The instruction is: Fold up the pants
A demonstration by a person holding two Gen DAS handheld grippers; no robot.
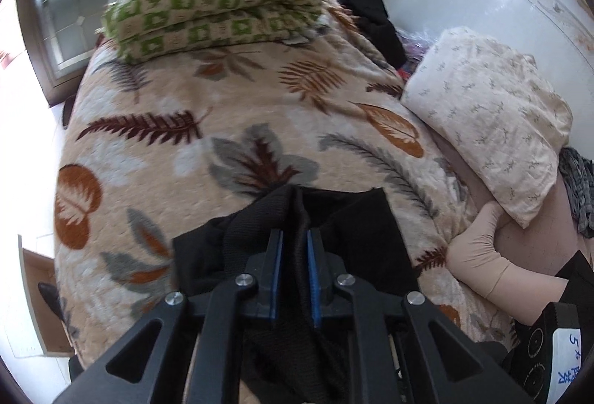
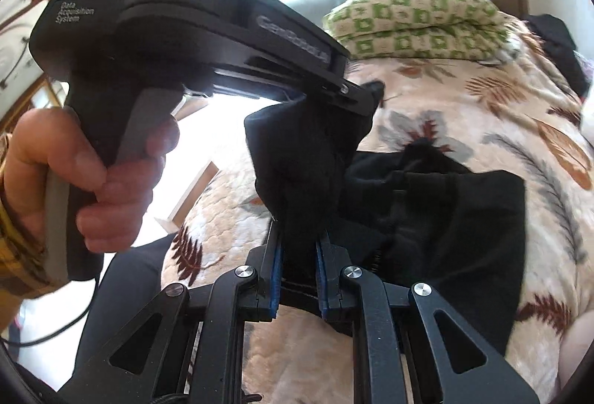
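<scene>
With my left gripper (image 1: pixel 295 237) and right gripper (image 2: pixel 299 237) each pinching the black pants (image 2: pixel 445 218), I carry both edges level over the blanket (image 1: pixel 222 99).

The left hand-held gripper (image 1: pixel 295 237) is pointed steeply downward, its blue-padded jaws drawn nearly together and clamped on a bunched fold of black fabric. In the right wrist view the same gripper (image 2: pixel 365 96) is seen from the side, its black pistol-style handle wrapped by the person's left hand (image 2: pixel 92 177), fingers curled tight around the grip, a yellow plaid cuff showing at the wrist. The right hand-held gripper (image 2: pixel 299 237) is angled downward too, its jaws closed on a gathered wad of the same black cloth.
</scene>
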